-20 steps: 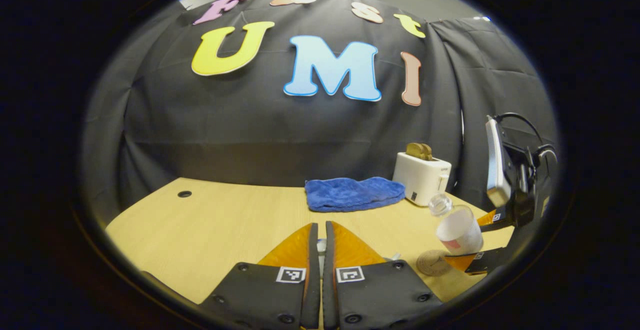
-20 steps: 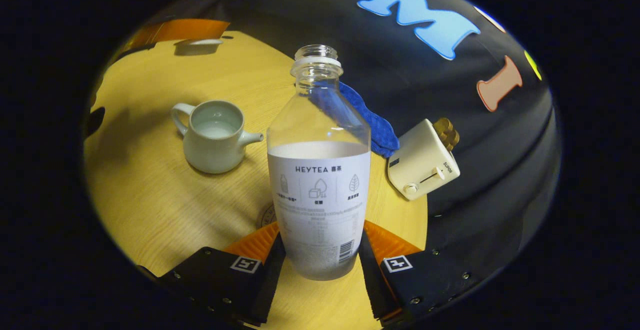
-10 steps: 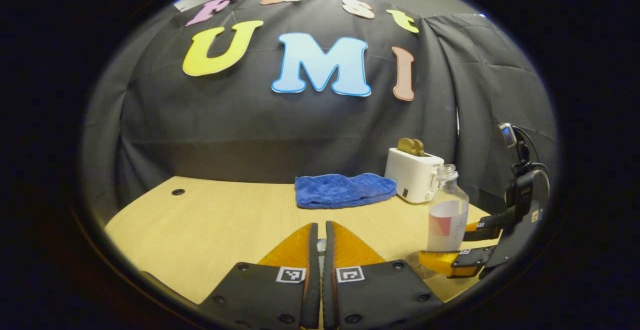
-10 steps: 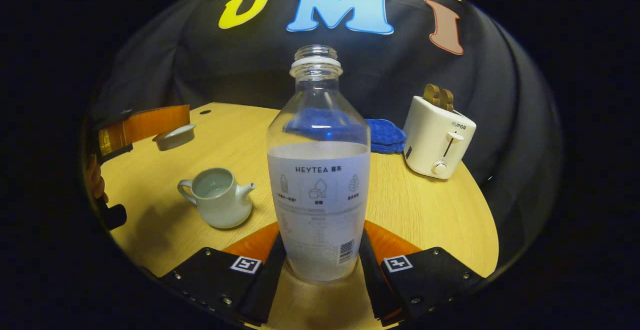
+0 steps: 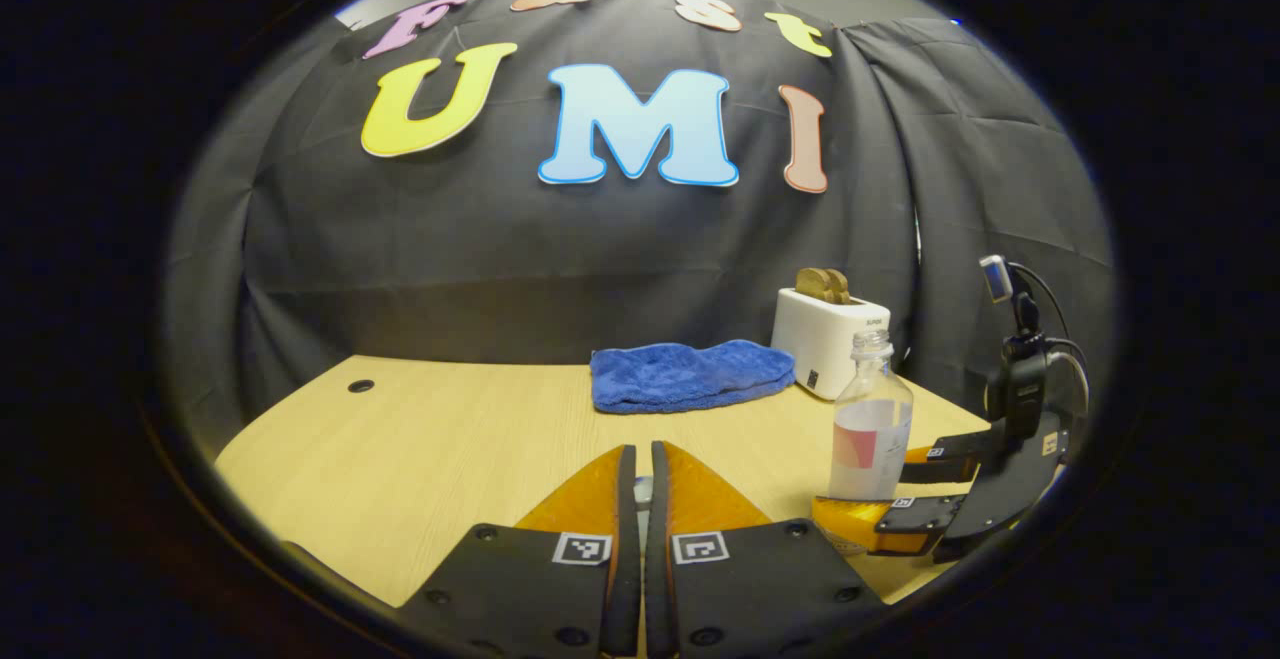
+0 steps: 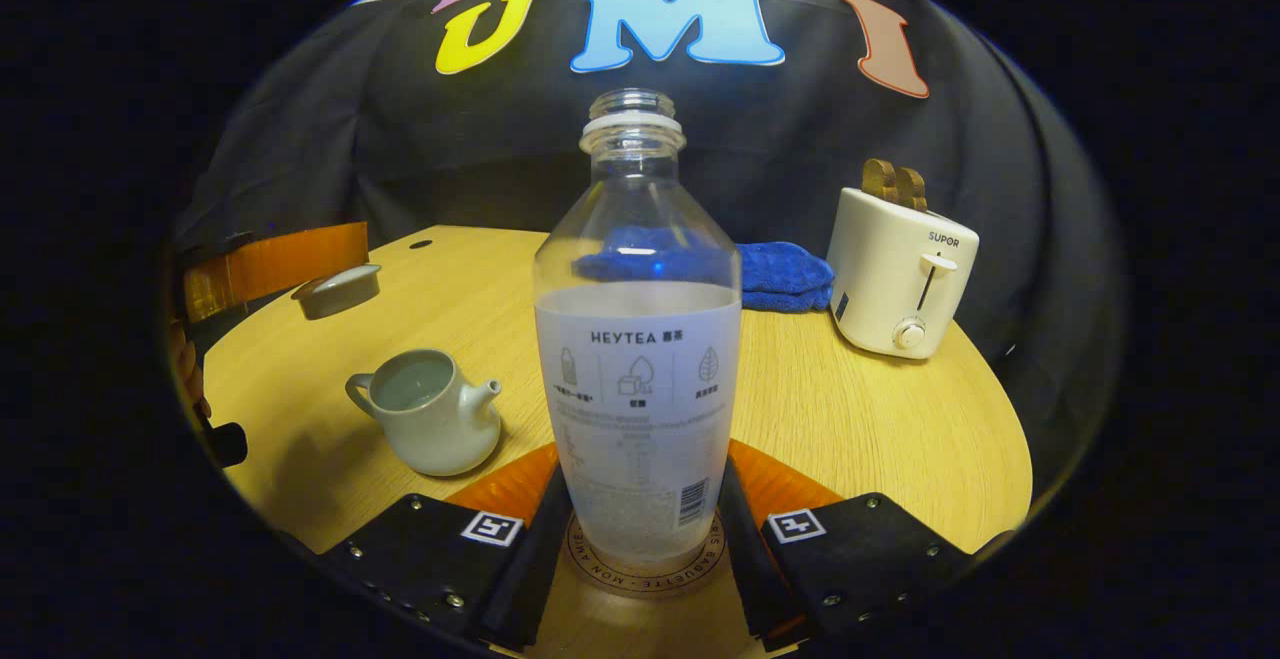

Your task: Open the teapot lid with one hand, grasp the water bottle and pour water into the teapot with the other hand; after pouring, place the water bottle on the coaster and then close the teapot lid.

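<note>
The wooden surface (image 6: 880, 429) carries a toaster (image 6: 903, 271) and blue towel (image 6: 785, 277) near its far edge. The water bottle (image 6: 637, 339) stands upright on the coaster (image 6: 640, 569), the right gripper (image 6: 640, 529) pinching it with both fingers. The open teapot (image 6: 428, 424) sits toward the left edge. The left gripper (image 5: 637, 499), fingers nearly together, holds the lid (image 6: 337, 289) aloft.

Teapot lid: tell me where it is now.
In the right gripper view, the teapot lid hangs above the table, left of the water bottle, behind the open teapot, in the left gripper.
</note>
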